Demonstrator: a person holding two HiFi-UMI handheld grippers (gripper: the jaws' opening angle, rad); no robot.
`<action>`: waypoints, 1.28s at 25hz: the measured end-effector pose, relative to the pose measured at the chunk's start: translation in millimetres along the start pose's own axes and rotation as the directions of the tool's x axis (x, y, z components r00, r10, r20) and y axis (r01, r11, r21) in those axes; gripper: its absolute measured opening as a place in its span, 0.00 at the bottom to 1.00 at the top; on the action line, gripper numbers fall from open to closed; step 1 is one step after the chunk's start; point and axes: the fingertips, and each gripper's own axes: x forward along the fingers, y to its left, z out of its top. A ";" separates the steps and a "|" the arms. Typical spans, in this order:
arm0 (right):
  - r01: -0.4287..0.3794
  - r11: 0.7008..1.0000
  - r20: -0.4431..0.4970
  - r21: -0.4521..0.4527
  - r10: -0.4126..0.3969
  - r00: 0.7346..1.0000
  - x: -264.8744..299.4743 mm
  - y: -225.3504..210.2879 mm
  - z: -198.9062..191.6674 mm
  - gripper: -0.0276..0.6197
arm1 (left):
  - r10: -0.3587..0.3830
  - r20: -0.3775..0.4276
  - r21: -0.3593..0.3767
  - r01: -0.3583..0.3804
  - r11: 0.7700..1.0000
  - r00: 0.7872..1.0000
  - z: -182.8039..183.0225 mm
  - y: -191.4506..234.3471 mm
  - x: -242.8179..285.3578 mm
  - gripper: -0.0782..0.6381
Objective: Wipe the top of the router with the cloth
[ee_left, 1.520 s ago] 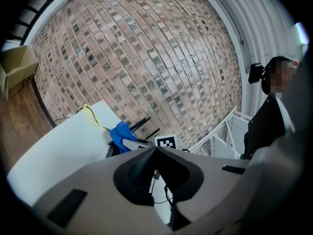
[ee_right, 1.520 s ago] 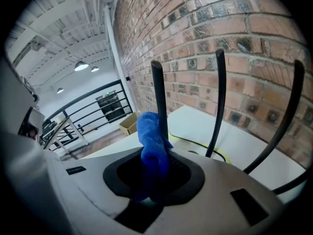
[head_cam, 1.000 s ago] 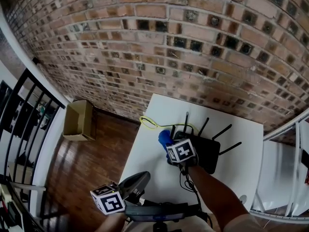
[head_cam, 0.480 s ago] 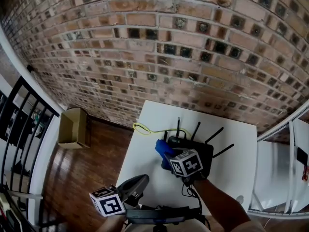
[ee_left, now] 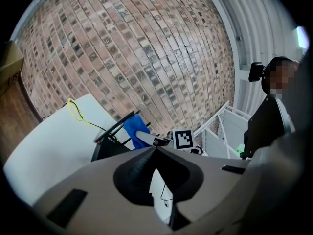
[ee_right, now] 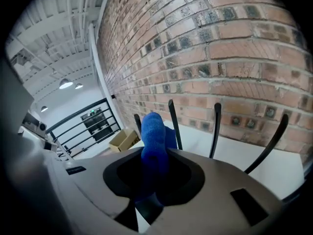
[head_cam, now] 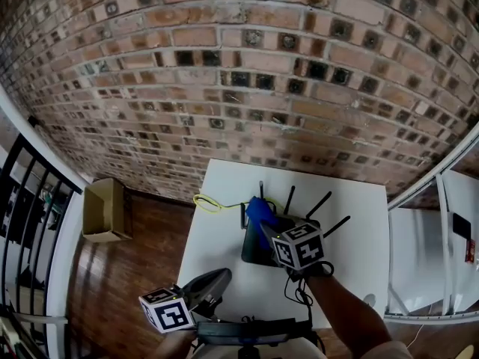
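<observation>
A black router (head_cam: pixel 262 251) with several upright antennas lies on the white table (head_cam: pixel 359 223). My right gripper (head_cam: pixel 265 229) is shut on a blue cloth (head_cam: pixel 258 211) and holds it over the router's far left part. In the right gripper view the cloth (ee_right: pixel 153 131) sticks up from between the jaws, with antennas (ee_right: pixel 175 126) behind it. My left gripper (head_cam: pixel 212 281) hangs shut and holds nothing at the table's near edge, apart from the router. The left gripper view shows the router (ee_left: pixel 111 146), the cloth (ee_left: pixel 135 129) and the right gripper's marker cube (ee_left: pixel 183 139).
A yellow cable (head_cam: pixel 209 203) loops on the table left of the router. A brick wall (head_cam: pixel 247 73) stands right behind the table. A cardboard box (head_cam: pixel 101 209) sits on the wooden floor at the left, by a black railing (head_cam: pixel 26 208). A person (ee_left: pixel 274 116) stands off to the right.
My right gripper has carried the cloth from the router's left edge onto its top, and its marker cube now sits over the router's near right. The left gripper has stayed put.
</observation>
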 end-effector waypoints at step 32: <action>0.153 0.971 0.066 0.185 -0.168 0.984 57.9 -27.0 32.2 0.21 | -0.008 -0.010 -0.008 0.008 1.000 1.000 13.0 17.6 -14.0 0.13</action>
